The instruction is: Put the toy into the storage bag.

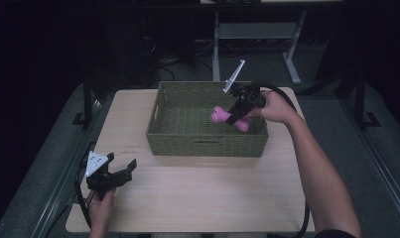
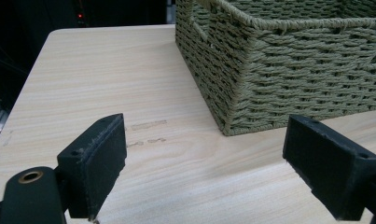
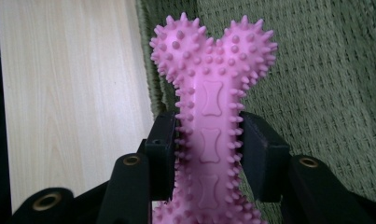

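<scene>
- Gripping a pink spiked toy bone (image 3: pixel 209 121) across its narrow shaft, the right claw (image 3: pixel 208 144) has both pads pressed against the shaft's two sides; the grip sits near mid-length, with one knobbed end clear ahead of the pads.
- In the high view the right claw (image 1: pixel 235 113) holds the toy bone (image 1: pixel 218 115) over the inside of the woven basket (image 1: pixel 206 145), toward its right half. Whether the bone touches the basket floor cannot be told.
- Handling, as a judgement: the bone looks like moulded rubber, light, and somewhat yielding. The rows of small studs should give the pads good purchase, so slipping appears unlikely. Nothing about it suggests fragility.
- Best hold, as a judgement: the shaft between the two knobbed ends, as now taken. The ends are wider and lumpy and would seat poorly between flat pads.
- Long axis: it runs straight along the claw's own line in the right gripper view, one forked end pointing away from the hand. In the high view the axis lies slantwise, one end toward the basket's middle and the other toward its near right corner.
- Left claw (image 2: pixel 204 168): spread wide and holding nothing, its pads well apart above bare table (image 2: pixel 106 79), with the basket's (image 2: pixel 288 79) near corner ahead of it.
- In the high view the left claw (image 1: pixel 119 174) is near the table's (image 1: pixel 197 198) front left corner, well apart from the basket.
</scene>
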Motion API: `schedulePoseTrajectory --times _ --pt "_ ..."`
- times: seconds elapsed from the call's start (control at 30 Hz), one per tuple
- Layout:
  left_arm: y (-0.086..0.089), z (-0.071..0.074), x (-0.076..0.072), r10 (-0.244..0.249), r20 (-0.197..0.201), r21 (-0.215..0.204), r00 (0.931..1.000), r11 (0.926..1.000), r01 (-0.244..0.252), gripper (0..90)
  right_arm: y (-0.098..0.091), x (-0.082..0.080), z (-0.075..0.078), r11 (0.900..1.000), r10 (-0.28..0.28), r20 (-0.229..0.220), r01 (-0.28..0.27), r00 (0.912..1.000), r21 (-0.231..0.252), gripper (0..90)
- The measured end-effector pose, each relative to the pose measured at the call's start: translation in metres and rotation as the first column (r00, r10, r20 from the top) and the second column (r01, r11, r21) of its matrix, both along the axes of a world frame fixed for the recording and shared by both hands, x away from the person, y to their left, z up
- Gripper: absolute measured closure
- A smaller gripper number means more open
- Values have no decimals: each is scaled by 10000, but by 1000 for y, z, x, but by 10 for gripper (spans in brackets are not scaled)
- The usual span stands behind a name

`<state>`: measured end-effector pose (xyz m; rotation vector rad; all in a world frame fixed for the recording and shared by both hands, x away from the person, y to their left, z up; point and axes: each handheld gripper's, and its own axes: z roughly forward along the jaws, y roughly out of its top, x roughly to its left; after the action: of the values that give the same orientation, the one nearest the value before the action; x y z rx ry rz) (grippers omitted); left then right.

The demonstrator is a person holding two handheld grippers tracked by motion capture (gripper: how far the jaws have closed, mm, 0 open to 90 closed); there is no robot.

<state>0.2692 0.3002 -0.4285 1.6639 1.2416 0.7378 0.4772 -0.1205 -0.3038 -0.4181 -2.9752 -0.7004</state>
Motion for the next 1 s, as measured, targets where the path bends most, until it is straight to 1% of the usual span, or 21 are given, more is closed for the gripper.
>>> schedulePoseTrajectory --times 0.1,0.23,0.4,0.47,0.53,0.6,0.67,0.87,1.0 --pt "0 0 1 22 1 -17 10000 10000 -22 130 -1 2 -2 10000 -67 -8 67 10000 -60 578" --pt "-1 -1 1 -27 -13 17 10000 10000 27 130 -2 8 -9 9998 -143 -131 141 9998 -135 577" --pt "-1 -1 1 -6 -33 -11 10000 10000 6 130 -2 12 -12 9998 -174 -191 173 9997 -67 578" --pt "0 -1 1 1 -37 5 10000 10000 -1 130 0 15 -15 9998 -190 -244 187 9995 -116 577" --pt "0 -1 2 26 2 -5 10000 10000 -26 130 2 16 -18 9997 -153 -203 149 9997 -190 577" --pt "1 -1 2 39 -13 -37 10000 10000 -39 130 2 17 -20 9997 -171 -258 166 9995 -181 577" --pt "1 -1 2 46 -5 -49 10000 10000 -46 130 5 20 -25 9995 -184 -335 175 9993 -269 576" --pt "0 -1 2 39 -14 -81 10000 10000 -39 130 8 22 -31 9996 -180 -510 168 9985 -241 576" --pt "0 0 2 -8 -15 31 10000 10000 8 130 11 22 -36 9992 -90 -519 69 9986 -400 576"
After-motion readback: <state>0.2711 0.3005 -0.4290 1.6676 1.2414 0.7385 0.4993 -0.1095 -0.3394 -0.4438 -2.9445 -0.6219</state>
